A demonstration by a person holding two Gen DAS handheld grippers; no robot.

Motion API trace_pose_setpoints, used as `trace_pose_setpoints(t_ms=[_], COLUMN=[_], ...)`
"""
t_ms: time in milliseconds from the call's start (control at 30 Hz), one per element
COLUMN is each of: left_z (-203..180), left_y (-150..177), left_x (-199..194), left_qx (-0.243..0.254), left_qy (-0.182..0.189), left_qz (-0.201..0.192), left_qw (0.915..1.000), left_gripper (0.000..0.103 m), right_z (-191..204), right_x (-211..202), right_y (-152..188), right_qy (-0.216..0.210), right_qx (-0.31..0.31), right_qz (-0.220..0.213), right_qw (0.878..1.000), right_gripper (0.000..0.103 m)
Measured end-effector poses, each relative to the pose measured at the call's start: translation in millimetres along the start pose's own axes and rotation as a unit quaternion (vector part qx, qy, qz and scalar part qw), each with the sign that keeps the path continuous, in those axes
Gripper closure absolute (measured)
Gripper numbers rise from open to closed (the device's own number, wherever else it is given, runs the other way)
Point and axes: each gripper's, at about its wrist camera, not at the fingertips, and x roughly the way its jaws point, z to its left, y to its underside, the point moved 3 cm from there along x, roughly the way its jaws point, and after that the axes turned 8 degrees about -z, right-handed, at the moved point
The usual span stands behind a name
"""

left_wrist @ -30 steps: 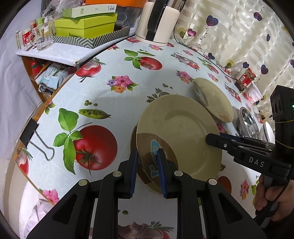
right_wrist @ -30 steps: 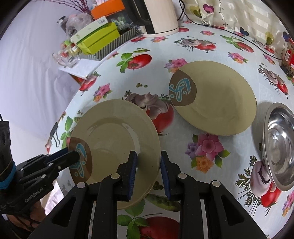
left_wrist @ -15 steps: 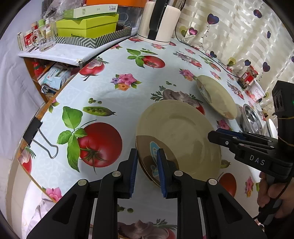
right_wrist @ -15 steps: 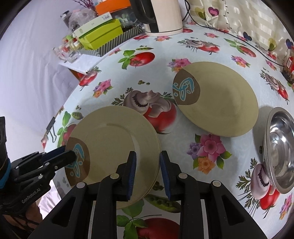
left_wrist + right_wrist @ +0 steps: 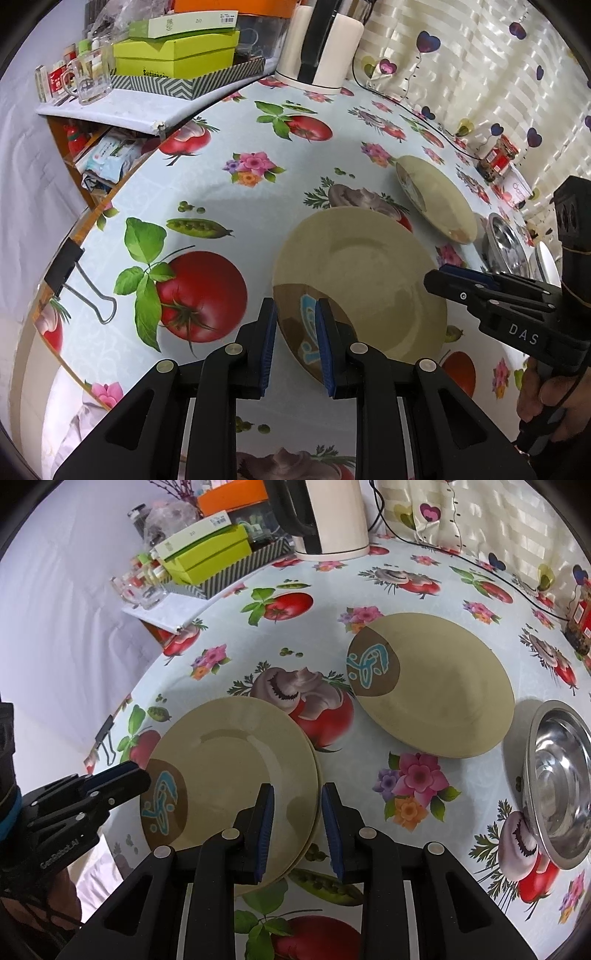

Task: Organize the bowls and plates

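A beige plate with a brown and blue patch lies on top of a second like it, whose rim shows just outside. My left gripper is shut across the top plate's near rim at the patch, one pad outside the edge and one on the face. At the opposite rim my right gripper is shut on the same plate in the same way. Each gripper also shows in the other's view, the left gripper and the right gripper. Another beige plate sits apart, farther back.
A steel bowl stands at the right of the far plate. A kettle and a tray of green boxes crowd the back corner. A binder clip marks the table's left edge. A hand holds the right gripper.
The top plate, held tilted above the lower one a second ago, has come down and now lies nested on it. Both grippers keep the same hold.
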Motion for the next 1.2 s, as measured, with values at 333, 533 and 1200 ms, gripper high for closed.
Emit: trace_pose_setpoints(t_ms=[333, 533, 1200], left_z=[-1.1, -0.9, -41.9], left_y=[-1.1, -7.5, -25.8], left_x=[-7.0, -13.3, -20.1], left_qx=[0.001, 0.0, 0.032], left_qy=[0.004, 0.009, 0.045], left_qz=[-0.006, -0.02, -0.047], left_qw=[1.0, 0.9998, 0.9974], left_gripper=[0.081, 0.081, 0.081], right_z=[1.2, -0.1, -16.1], right_x=[-7.2, -23.5, -67.4], right_y=[-0.3, -5.9, -6.9], right_qy=[0.002, 0.001, 0.022], right_qx=[-0.003, 0.004, 0.024], right_qz=[-0.022, -0.046, -0.076], right_qw=[1.0, 0.999, 0.997], right_gripper=[0.078, 0.078, 0.066])
